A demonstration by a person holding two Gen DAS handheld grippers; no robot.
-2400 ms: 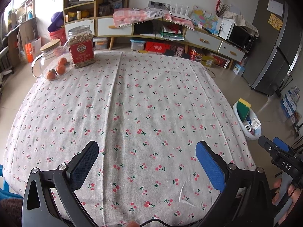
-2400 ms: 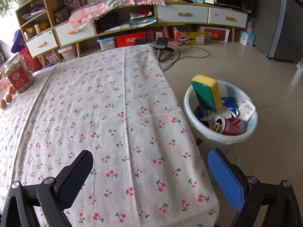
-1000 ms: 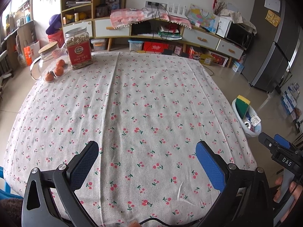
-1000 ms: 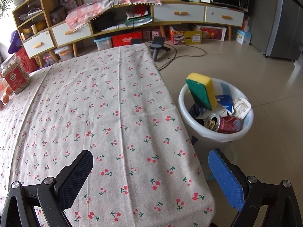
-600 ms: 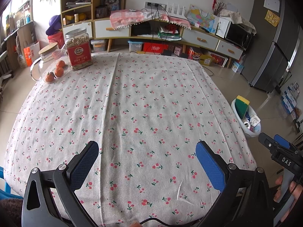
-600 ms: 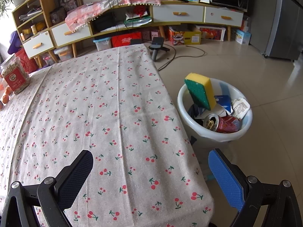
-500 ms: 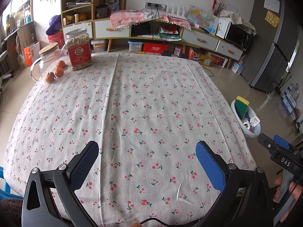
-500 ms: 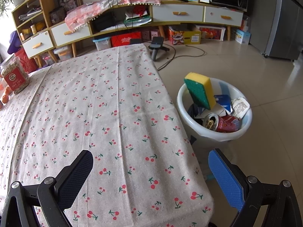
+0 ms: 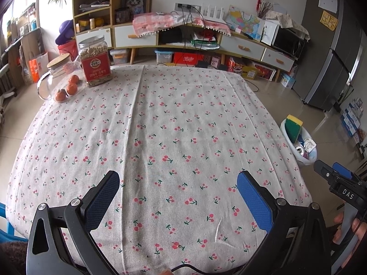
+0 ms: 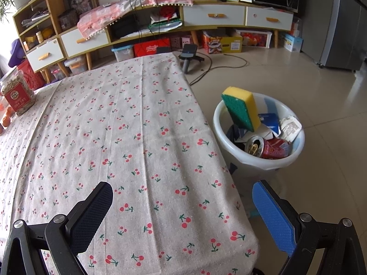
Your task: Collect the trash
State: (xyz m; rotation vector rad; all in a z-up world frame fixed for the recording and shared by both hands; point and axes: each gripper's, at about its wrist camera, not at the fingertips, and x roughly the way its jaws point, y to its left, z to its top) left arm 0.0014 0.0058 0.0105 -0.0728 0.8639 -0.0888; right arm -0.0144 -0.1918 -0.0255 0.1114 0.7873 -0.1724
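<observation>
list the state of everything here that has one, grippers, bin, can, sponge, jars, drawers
left gripper: open, empty, over the tablecloth
right gripper: open, empty, at the table's edge
white bin: on the floor beside the table, filled with trash
red can: opened, lying on its side in the bin
sponge: propped upright against the bin's rim
red-label jar: upright, lid on
glass jar: cork lid on
cabinet drawers: closed

Left gripper (image 9: pixel 179 190) and right gripper (image 10: pixel 183 204) both gape wide.
</observation>
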